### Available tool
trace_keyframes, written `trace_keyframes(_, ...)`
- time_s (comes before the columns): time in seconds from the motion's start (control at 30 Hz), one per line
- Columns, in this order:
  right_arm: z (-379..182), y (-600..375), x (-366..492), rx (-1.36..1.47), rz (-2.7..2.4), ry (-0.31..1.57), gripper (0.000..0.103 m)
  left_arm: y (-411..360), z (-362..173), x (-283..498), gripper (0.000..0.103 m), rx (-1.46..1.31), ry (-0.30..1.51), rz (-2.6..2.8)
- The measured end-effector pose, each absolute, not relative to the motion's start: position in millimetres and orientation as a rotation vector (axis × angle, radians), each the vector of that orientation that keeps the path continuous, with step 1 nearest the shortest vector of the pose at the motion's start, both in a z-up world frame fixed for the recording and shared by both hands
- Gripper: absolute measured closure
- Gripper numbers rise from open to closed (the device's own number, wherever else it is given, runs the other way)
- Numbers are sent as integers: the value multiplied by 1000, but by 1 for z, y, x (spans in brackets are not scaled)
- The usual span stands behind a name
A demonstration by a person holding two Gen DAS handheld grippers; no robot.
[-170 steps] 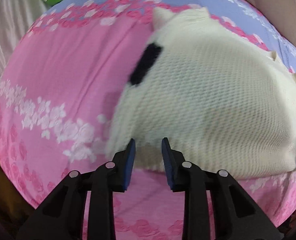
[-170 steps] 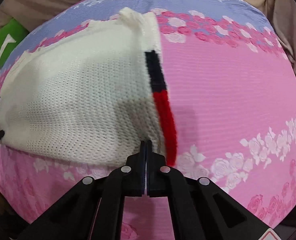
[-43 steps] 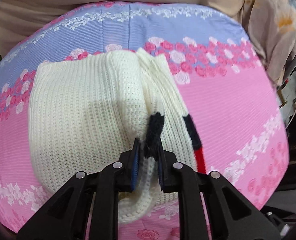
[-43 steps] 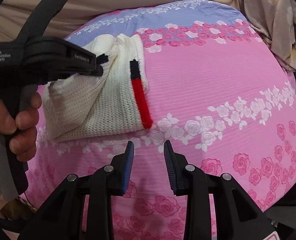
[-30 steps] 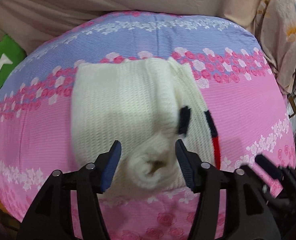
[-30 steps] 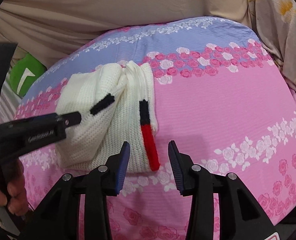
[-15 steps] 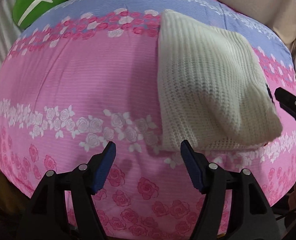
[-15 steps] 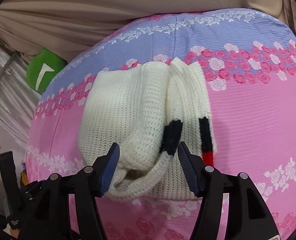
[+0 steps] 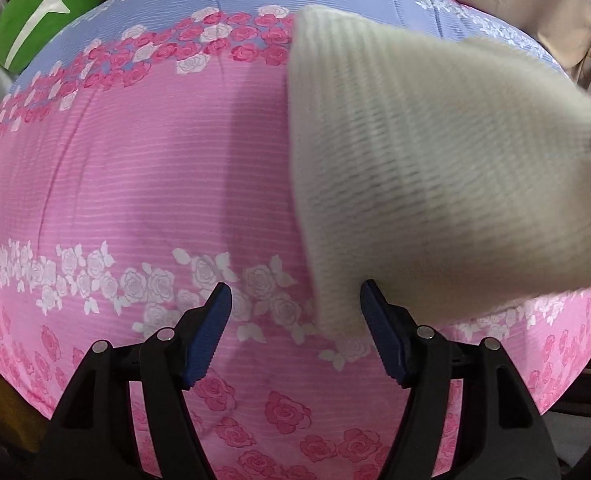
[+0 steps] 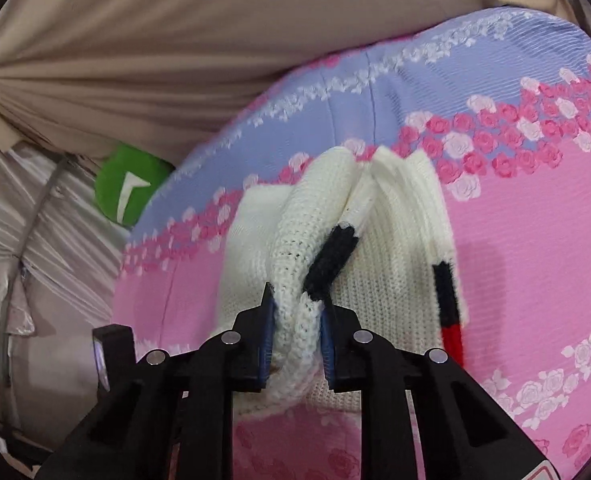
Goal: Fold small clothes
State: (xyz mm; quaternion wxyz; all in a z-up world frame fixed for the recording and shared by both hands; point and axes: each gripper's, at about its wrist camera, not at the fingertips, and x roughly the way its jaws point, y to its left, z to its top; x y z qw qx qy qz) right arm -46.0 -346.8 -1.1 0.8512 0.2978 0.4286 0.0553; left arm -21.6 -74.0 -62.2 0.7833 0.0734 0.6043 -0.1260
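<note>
Cream knit sweater [image 10: 391, 288] lying on pink rose-print bedsheet [image 9: 135, 168], already gathered into a narrow bundle with layers stacked. Black-and-red trim stripe [image 10: 447, 304] along its right edge, a black cuff band [image 10: 331, 264] on the sleeve. Right gripper [image 10: 295, 332] clamped on the rolled sleeve end, lifting it off the bundle. Left gripper [image 9: 295, 332] spread wide, holding nothing, poised at the near-left corner of the sweater [image 9: 435, 184]. Judged partway: side folds seemingly in, sleeve not yet tucked, final fold-over and flattening remaining. Green cushion [image 9: 39, 12] beyond far edge, well apart.
</note>
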Motion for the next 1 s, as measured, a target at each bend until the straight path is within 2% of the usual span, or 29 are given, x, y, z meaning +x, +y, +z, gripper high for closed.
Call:
trace_keyframes(0.07, -28, -362, -50, 565, 8, 986, 83, -73, -67, -22, 39, 169, 1312, -263)
trace_keyframes(0.13, -78, -371, -46, 514, -63, 1161, 80, -75, -72, -21, 39, 175, 1325, -262)
trace_keyframes(0.17, -90, -376, -49, 543, -66, 1172, 77, -75, -73, -21, 39, 178, 1330, -263)
trace_keyframes(0.23, -80, -380, -53, 602, -57, 1132, 76, -78, -72, -21, 39, 192, 1328, -261)
trace_keyframes(0.33, -56, -371, -47, 509, -80, 1101, 69, -78, -64, -21, 39, 168, 1319, -262)
trace_keyframes(0.63, -24, -368, -36, 440, -75, 1084, 69, -103, -11, -18, 39, 108, 1198, -327)
trace_keyframes(0.9, -7, -372, -39, 419, -56, 1063, 69, -123, -61, -1, 37, 199, 1262, -298)
trace_keyframes(1.0, -7, -375, -33, 407, -59, 1064, 69, -121, -77, 1, 31, 188, 1281, -276)
